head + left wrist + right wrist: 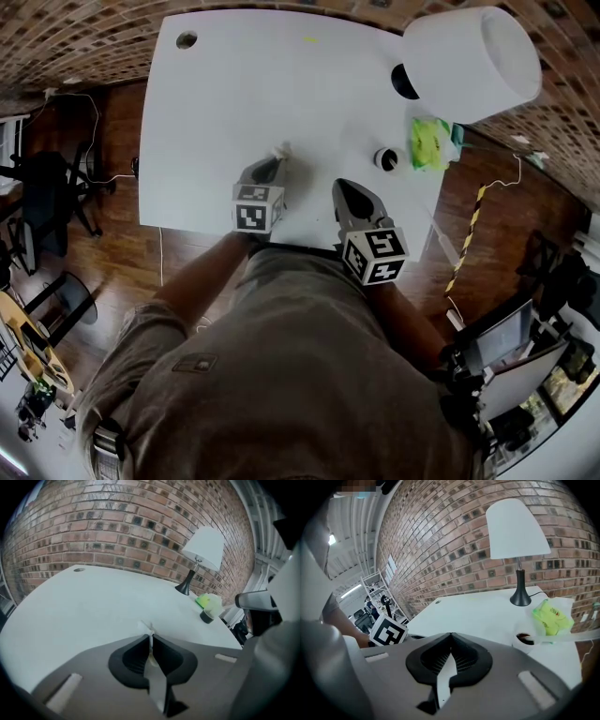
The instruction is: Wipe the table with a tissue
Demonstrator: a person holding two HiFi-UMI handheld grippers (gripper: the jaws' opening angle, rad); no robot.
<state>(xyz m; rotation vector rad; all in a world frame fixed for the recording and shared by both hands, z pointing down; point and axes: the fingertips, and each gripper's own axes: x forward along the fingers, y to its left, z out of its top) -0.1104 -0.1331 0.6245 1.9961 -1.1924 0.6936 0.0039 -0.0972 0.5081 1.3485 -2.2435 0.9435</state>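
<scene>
A white table (234, 94) fills the head view. A small white tissue (279, 150) pokes out past the tips of my left gripper (272, 167), which is shut on it near the table's front edge. In the left gripper view the crumpled tissue (147, 629) is pinched between the closed jaws of the left gripper (150, 637), low over the table (93, 606). My right gripper (349, 194) hovers to the right of the left one. Its jaws meet with nothing between them in the right gripper view (451, 635).
A white-shaded lamp (469, 61) stands at the table's far right corner. Beside it lie a green packet (429, 142) and a small dark-filled cup (386, 159). A cable hole (186, 40) marks the far left corner. Brick wall (117, 531) runs behind the table.
</scene>
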